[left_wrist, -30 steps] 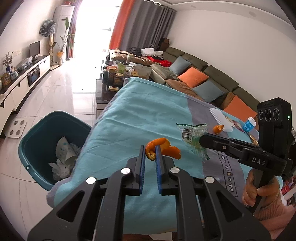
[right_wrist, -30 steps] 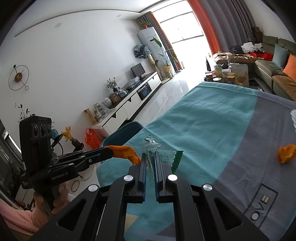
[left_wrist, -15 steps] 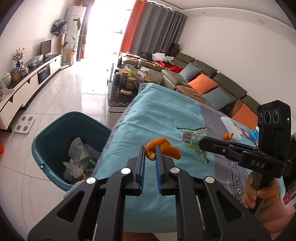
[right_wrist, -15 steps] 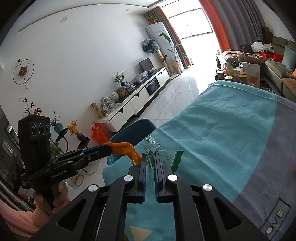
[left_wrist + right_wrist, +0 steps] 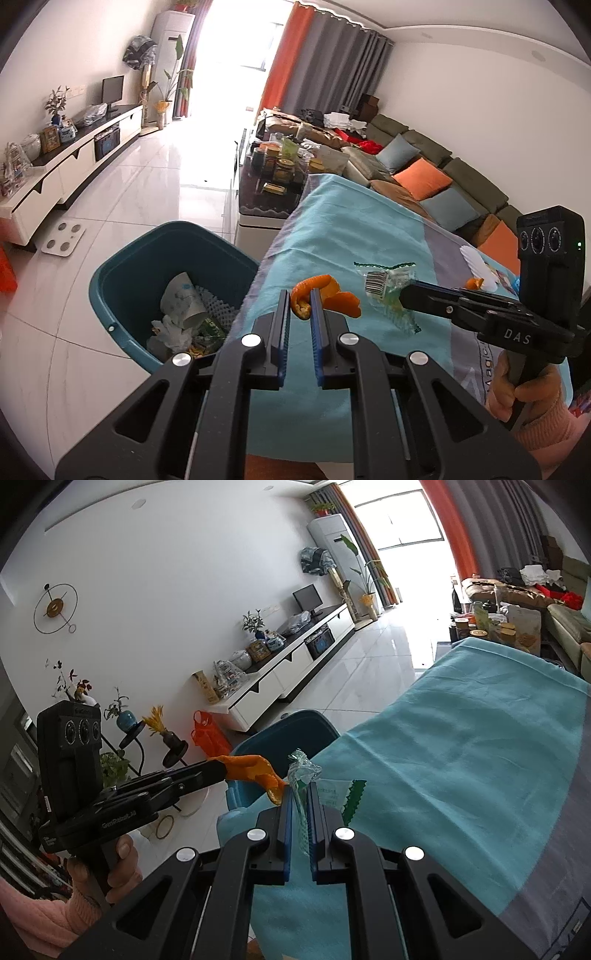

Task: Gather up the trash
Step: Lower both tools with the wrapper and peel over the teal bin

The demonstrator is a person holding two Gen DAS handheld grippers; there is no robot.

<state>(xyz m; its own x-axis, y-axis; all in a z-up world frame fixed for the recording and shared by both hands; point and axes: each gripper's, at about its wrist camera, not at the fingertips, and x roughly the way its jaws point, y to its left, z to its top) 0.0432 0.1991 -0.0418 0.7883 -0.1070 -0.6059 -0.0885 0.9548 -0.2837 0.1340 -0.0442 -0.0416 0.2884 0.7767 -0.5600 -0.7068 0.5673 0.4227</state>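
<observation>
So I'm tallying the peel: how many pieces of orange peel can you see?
2. One orange peel is clamped in the left gripper; a smaller peel piece lies far back on the table, half hidden behind the right gripper.

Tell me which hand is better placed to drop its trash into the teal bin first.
Left, probably. The left gripper, shut on the orange peel, sits nearer the table edge beside the teal bin. The right gripper, shut on the clear wrapper, is farther in over the tablecloth.
</observation>
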